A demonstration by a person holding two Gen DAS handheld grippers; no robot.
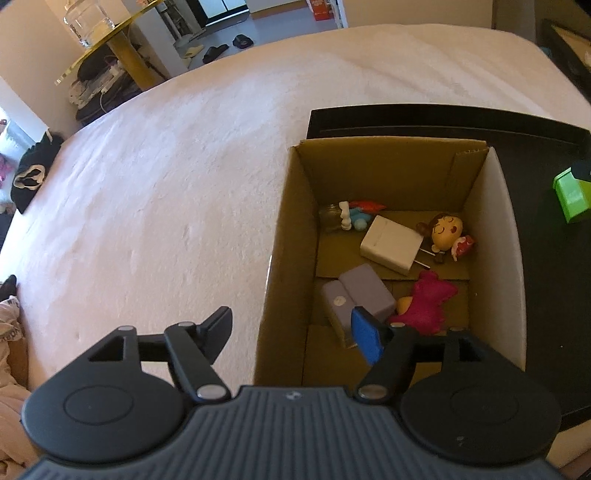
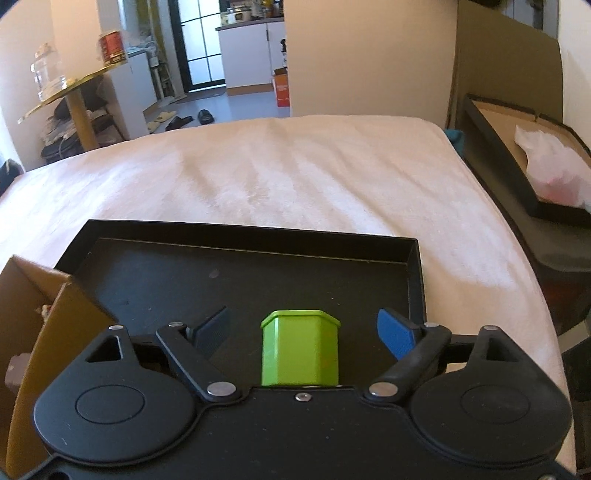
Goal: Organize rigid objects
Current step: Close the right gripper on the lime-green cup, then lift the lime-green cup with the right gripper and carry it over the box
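A cardboard box [image 1: 291, 236] stands on the bed beside a black tray [image 2: 413, 273]. In the box lie a white block [image 1: 391, 245], two grey blocks [image 1: 364, 291], a doll figure [image 1: 445, 230], a magenta plush [image 1: 428, 302] and a small blue-red toy [image 1: 354, 214]. My left gripper [image 1: 291, 332] is open and empty over the box's near left wall. A green box [image 2: 300, 349] stands in the tray, between the wide-open fingers of my right gripper [image 2: 304, 328], untouched by either finger. It also shows in the left wrist view [image 1: 570, 197].
The white bed cover [image 2: 295, 170] spreads beyond the tray. A second black tray with a white bag [image 2: 550, 170] sits to the right of the bed. A yellow side table with a glass jar [image 1: 86, 22] stands far left. Shoes lie on the floor beyond.
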